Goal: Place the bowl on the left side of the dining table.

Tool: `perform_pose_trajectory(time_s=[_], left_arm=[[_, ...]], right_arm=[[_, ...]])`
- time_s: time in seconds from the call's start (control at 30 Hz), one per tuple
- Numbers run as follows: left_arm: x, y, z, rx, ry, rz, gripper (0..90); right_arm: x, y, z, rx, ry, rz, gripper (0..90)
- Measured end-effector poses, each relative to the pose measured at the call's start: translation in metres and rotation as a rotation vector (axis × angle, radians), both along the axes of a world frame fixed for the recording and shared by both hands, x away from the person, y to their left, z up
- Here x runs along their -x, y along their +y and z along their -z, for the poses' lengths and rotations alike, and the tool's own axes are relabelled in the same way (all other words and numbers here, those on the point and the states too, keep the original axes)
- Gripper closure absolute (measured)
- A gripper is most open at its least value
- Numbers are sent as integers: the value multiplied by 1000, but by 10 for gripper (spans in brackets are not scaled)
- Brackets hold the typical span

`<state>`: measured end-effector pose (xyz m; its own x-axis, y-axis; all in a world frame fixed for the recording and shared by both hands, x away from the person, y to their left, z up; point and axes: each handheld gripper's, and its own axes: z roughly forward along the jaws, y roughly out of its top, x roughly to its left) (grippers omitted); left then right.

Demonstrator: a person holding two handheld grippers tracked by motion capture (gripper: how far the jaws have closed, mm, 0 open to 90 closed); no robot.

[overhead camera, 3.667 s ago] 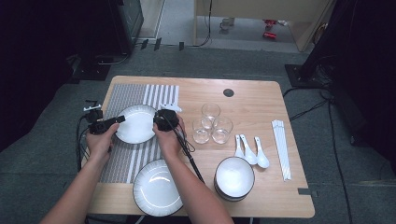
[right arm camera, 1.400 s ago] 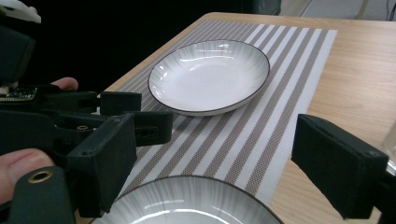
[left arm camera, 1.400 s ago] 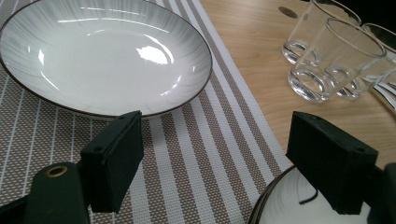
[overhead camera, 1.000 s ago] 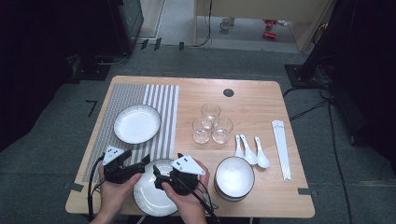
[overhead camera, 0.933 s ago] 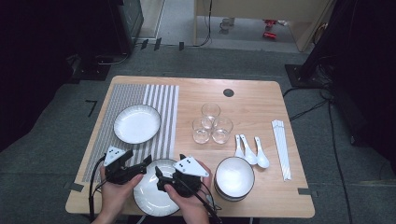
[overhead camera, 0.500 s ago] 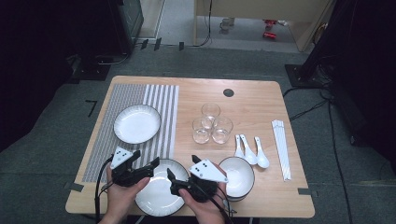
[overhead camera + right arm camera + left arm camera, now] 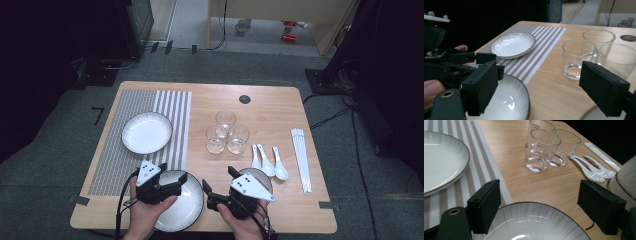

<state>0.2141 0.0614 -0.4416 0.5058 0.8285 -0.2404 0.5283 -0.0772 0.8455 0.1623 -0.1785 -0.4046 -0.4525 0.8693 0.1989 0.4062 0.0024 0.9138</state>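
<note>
A dark-rimmed white plate [image 7: 187, 205] lies at the table's front edge, left of centre. My left gripper [image 7: 172, 172] hovers over its left part, jaws open and pointing right. In the left gripper view the left gripper [image 7: 539, 202] is open with this plate [image 7: 536, 222] below the gap. My right gripper [image 7: 219, 180] stands open just right of the plate, in front of a white bowl [image 7: 257, 175] that it partly hides. In the right gripper view the right gripper [image 7: 544, 82] holds nothing, with the plate [image 7: 509, 100] at lower left.
A second plate [image 7: 147, 132] rests on the striped placemat [image 7: 172, 107] at the left. Three glasses [image 7: 226, 132] stand mid-table. White spoons [image 7: 267, 162] and white chopsticks [image 7: 301, 157] lie at the right. A dark round hole [image 7: 244, 99] is near the far edge.
Both hands have shifted right along the front edge. The right gripper went from over the near plate to the bowl. Earlier still, both grippers were up at the far plate.
</note>
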Motion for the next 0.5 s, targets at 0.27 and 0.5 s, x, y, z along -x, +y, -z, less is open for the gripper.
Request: perform_pose_trajectory(time_s=[0.27, 0.5], left_arm=[[7, -33, -2, 6, -2, 47, 189], [11, -55, -5, 16, 1, 76, 190]], right_arm=[[-1, -29, 2, -34, 4, 51, 162], [0, -58, 2, -37, 3, 77, 177]])
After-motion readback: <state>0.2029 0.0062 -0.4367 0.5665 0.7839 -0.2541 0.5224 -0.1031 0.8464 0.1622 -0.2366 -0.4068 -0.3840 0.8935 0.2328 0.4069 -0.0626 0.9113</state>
